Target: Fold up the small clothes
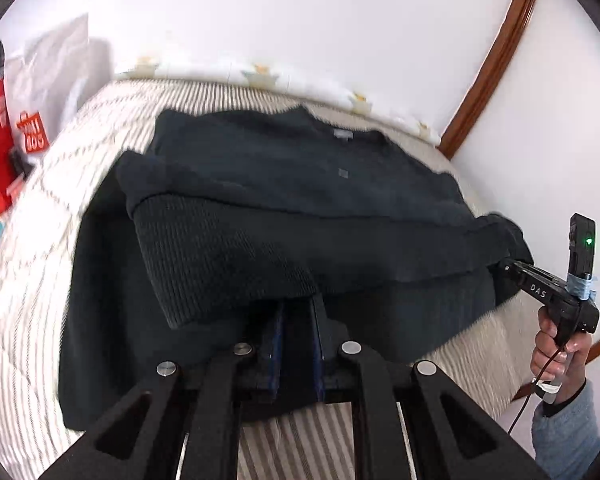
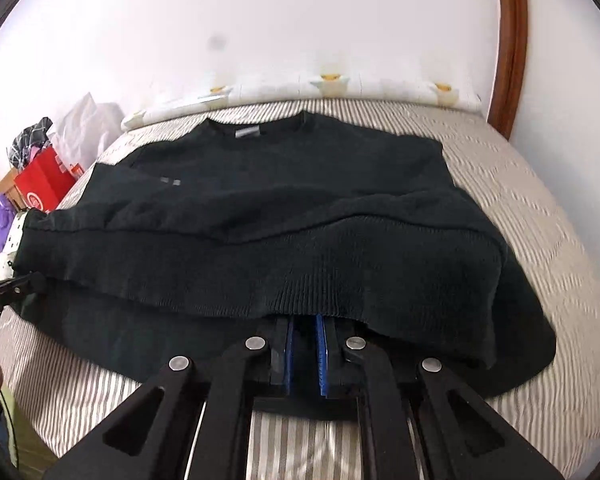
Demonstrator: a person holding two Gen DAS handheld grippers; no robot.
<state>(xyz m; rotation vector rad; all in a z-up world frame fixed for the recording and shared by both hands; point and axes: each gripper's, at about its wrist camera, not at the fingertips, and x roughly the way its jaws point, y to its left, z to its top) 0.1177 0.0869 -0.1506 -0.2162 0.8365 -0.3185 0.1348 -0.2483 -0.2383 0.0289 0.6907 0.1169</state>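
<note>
Gripper (image 1: 512, 270) marked "DAS", dark sweater (image 1: 284, 184).

Striped bed (image 2: 520, 208) filling the frame's centre; dark knit sweater (image 2: 284, 184) lying spread on it, hem toward the bottom.

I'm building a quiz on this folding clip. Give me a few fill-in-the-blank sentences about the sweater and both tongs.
1. The dark sweater lies on a ____ bedspread.
2. Both the left tongs and the right tongs are shut on the sweater's ribbed ____.
3. That edge is lifted toward the ____, which lies at the far side near the wall.
4. A ____ bag stands beside the bed.

Missing words: striped; hem; neckline; red
</note>
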